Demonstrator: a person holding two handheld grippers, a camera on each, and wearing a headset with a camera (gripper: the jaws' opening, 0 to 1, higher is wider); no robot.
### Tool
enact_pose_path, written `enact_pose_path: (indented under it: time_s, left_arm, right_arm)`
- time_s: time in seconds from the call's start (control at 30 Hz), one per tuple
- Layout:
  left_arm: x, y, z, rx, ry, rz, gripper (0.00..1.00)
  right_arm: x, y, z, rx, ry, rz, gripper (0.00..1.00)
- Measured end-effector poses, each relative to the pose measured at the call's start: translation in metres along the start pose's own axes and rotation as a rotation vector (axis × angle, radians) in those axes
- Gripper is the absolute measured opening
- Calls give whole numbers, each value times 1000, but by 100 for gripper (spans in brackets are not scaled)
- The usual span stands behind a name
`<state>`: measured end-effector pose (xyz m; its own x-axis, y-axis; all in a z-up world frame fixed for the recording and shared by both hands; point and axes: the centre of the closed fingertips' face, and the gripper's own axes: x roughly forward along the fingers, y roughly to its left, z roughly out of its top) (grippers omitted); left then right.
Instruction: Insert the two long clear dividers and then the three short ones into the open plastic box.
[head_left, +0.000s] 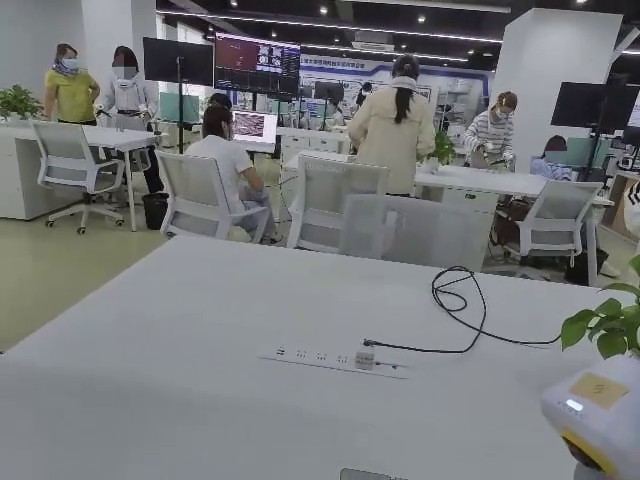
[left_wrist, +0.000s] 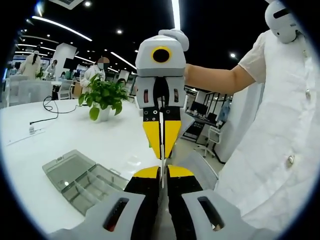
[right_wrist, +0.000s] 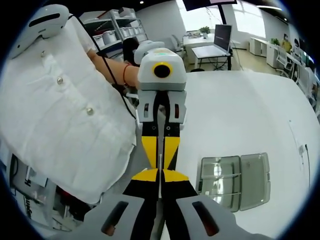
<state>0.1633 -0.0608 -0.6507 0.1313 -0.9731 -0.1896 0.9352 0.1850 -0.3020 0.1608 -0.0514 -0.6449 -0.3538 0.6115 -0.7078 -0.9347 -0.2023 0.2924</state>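
Note:
The open plastic box (left_wrist: 80, 180) lies on the white table, its lid folded out flat beside it. Clear dividers stand in its tray half (right_wrist: 217, 180), splitting it into compartments. My left gripper (left_wrist: 161, 174) is shut, with nothing visible between its yellow-tipped jaws. My right gripper (right_wrist: 160, 175) is shut as well. The two are held tip to tip off the table's edge, in front of the person's white shirt. Each faces the other: the right gripper (left_wrist: 161, 147) fills the left gripper view's middle, and the left gripper (right_wrist: 160, 156) the right one's. A gripper's white body (head_left: 600, 415) shows at the bottom right of the head view.
A power strip (head_left: 335, 358) with a black cable (head_left: 460, 300) lies mid-table. A potted plant (left_wrist: 102, 97) stands near the table's far side. Office chairs (head_left: 330, 205) and several people stand beyond the table.

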Motion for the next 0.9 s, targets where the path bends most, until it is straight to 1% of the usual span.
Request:
enact_pose_path:
  time_s: [0.17,0.27,0.37,0.47,0.57,0.63,0.73,0.77,0.83,0.87,0.9]
  left_arm:
    - [-3,4,-1,-6,-1,20,6]
    - [-6,10,-5,-8,13,45,11]
    - [-10,15,-8,-18,11,68,14]
    - [-14,21,-12,-27,18,97,20]
    - [-19,28,-16,-28,24,134,30]
    - [-23,36,-20,-32,25,165,35]
    - [-29,46,-25,-55,31,211,42]
    - [-30,48,-26,-57,34,221,45]
    - [-34,52,-25,-67,16,234,49]
    - [-36,54,-27,-67,22,246,52]
    - [-37,56,-28,-55,24,256,55]
  right_arm:
    - [-4,-4,1,7,-12,-16,3]
    - [-5,-6,0,10,-14,-28,3]
    - [-8,-11,2,13,-24,-47,3]
    - [-11,-17,4,18,-35,-71,3]
    - [-12,-23,5,20,-42,-96,3]
    - [-12,-27,4,17,-41,-110,3]
    - [-11,-36,4,20,-45,-126,3]
    - [-11,-38,5,20,-47,-130,3]
    - [-10,-43,5,21,-50,-140,3]
    - [-9,-46,5,21,-50,-144,3]
    - [-8,-49,5,21,-49,-151,3]
